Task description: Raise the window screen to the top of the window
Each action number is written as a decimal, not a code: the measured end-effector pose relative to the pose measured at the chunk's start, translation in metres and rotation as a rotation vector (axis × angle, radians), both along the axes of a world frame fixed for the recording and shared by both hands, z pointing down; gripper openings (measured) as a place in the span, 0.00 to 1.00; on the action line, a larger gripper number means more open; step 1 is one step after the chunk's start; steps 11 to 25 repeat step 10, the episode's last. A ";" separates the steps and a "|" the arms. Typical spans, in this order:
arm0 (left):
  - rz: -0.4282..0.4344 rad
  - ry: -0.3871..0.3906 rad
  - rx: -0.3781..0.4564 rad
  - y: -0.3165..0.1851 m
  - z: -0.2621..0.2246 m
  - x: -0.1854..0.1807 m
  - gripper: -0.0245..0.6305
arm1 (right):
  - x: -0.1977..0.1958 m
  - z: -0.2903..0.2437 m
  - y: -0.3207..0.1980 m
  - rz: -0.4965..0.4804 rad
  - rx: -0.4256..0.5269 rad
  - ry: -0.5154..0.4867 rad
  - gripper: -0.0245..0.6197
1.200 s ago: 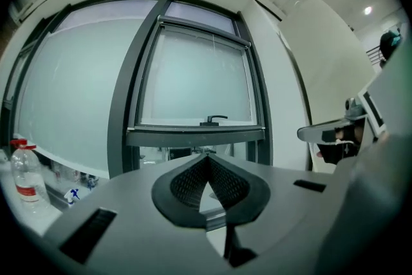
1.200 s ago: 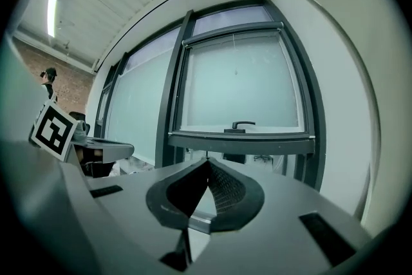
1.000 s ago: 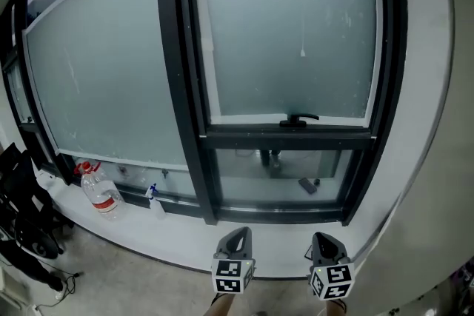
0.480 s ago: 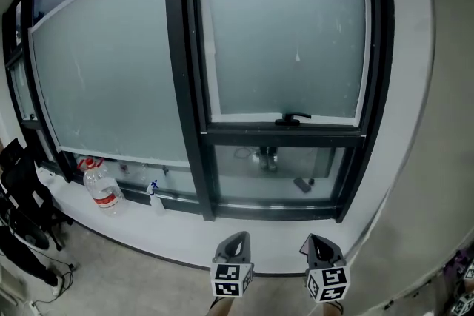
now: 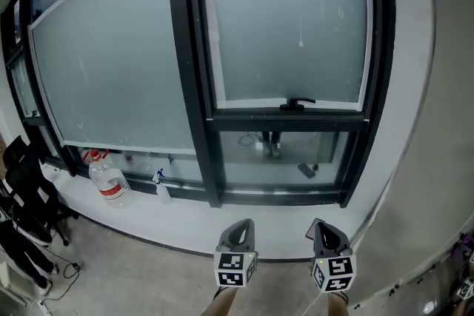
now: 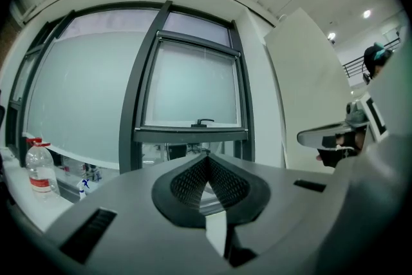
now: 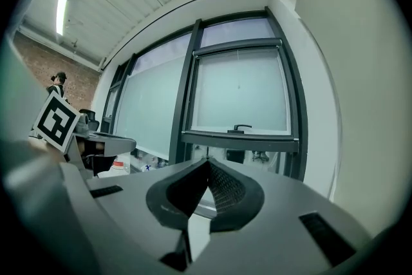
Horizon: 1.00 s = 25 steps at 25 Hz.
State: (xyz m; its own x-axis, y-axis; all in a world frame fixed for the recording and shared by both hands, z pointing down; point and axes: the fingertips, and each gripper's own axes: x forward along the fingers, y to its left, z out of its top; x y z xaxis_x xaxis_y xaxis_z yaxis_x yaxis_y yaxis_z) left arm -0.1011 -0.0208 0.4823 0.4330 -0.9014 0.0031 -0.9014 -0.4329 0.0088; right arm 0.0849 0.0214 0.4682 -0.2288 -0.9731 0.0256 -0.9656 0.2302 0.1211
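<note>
At the far left of my head view I have black chairs (image 5: 21, 185) against the wall. Just right of them a clear water bottle (image 5: 108, 178) with a red cap stands upright on the white sill (image 5: 185, 232). A small spray bottle (image 5: 161, 187) stands on the same sill, near the bottle but not touching it. Above them a wide frosted pane (image 5: 111, 63) fills the left half of the window, ending at a dark upright frame post (image 5: 189, 85).

My left gripper (image 5: 239, 227) hangs low in the picture, in front of the sill and well apart from the glass. In its own view the ribbed pads (image 6: 222, 185) are pressed together at the tip with nothing between them.

The window screen (image 5: 292, 33) is in the right-hand opening, between that post and the right frame. It is pale and translucent and covers the opening from the top rail down to a dark crossbar. A black handle (image 5: 300, 104) sits on that crossbar at the screen's lower edge. A thin cord (image 5: 300, 7) hangs down the middle of the screen. Under the crossbar the lower pane (image 5: 285, 159) is clear, and I can make out objects behind it but not what they are.

My right gripper (image 5: 321, 227) hangs beside the left one at about the same height, also well short of the window. Its pads (image 7: 225, 193) meet at the tip, pinching nothing. A plain pale wall (image 5: 444, 129) closes the right side.
</note>
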 end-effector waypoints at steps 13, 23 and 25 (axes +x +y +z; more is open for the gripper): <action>0.011 -0.027 -0.007 0.011 0.010 -0.009 0.04 | -0.007 0.001 0.009 0.012 0.009 0.010 0.05; 0.011 -0.027 -0.007 0.011 0.010 -0.009 0.04 | -0.007 0.001 0.009 0.012 0.009 0.010 0.05; 0.011 -0.027 -0.007 0.011 0.010 -0.009 0.04 | -0.007 0.001 0.009 0.012 0.009 0.010 0.05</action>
